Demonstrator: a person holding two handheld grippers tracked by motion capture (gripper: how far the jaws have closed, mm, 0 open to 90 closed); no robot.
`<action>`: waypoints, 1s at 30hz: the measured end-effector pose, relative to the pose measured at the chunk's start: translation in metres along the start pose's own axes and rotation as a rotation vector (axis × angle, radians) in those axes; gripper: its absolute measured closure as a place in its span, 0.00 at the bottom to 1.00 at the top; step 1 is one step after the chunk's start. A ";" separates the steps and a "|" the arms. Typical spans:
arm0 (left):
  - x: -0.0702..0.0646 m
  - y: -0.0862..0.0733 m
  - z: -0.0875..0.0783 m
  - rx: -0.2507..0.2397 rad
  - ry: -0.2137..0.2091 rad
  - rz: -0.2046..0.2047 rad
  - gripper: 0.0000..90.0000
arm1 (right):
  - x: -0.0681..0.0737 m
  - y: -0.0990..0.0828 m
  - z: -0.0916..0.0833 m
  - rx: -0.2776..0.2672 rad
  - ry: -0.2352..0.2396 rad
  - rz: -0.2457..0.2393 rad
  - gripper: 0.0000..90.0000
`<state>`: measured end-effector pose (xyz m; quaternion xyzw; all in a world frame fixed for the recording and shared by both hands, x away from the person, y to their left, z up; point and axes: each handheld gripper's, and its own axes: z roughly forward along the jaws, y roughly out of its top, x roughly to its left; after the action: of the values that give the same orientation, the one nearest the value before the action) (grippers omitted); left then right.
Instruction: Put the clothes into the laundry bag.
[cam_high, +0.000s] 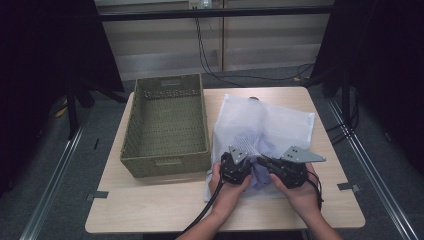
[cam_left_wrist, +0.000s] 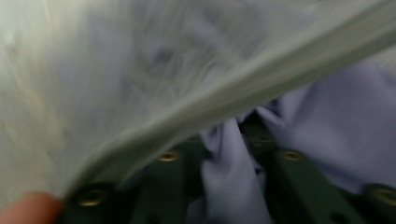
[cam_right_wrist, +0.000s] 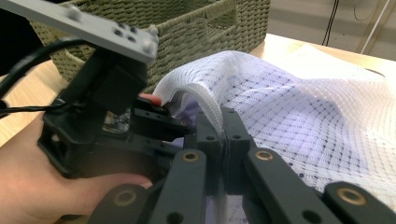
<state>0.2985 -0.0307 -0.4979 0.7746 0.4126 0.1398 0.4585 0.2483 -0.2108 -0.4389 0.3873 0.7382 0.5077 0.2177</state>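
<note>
A white mesh bag (cam_high: 260, 125) is lying on the right half of the table (cam_high: 150, 210), just beside a woven basket (cam_high: 167, 125) that is sitting on the left half. The bag is see-through netting with a thick white hem at its mouth, and a pale lilac cloth (cam_left_wrist: 345, 126) is showing through it and bunching at the near end. The mouth of the bag is facing the person, at the near edge of the table.

The right gripper (cam_right_wrist: 223, 135) is pinching the white hem (cam_right_wrist: 205, 105) of the bag: its two black jaws are standing closed together with the hem caught between them, lifting that edge a little off the table.

The left gripper (cam_left_wrist: 233, 140) is reaching into the mouth of the bag, right next to the other gripper. Its jaws are standing partly apart, with a fold of the lilac cloth lying in the gap between them and the hem stretching across above; whether the pads are pressing on the cloth is too blurred to tell.
</note>
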 end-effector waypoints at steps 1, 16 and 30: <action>0.002 0.000 -0.003 0.010 -0.023 0.003 0.66 | 0.000 0.000 0.000 0.001 0.000 -0.004 0.99; -0.019 -0.018 -0.058 0.087 -0.162 -0.003 0.07 | -0.008 -0.002 -0.001 -0.012 -0.028 0.011 0.99; -0.030 -0.016 -0.018 0.136 -0.027 -0.021 0.71 | -0.003 -0.004 0.001 0.002 0.000 0.000 0.99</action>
<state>0.2611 -0.0393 -0.4963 0.8014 0.4230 0.0963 0.4119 0.2491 -0.2133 -0.4427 0.3875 0.7388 0.5068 0.2171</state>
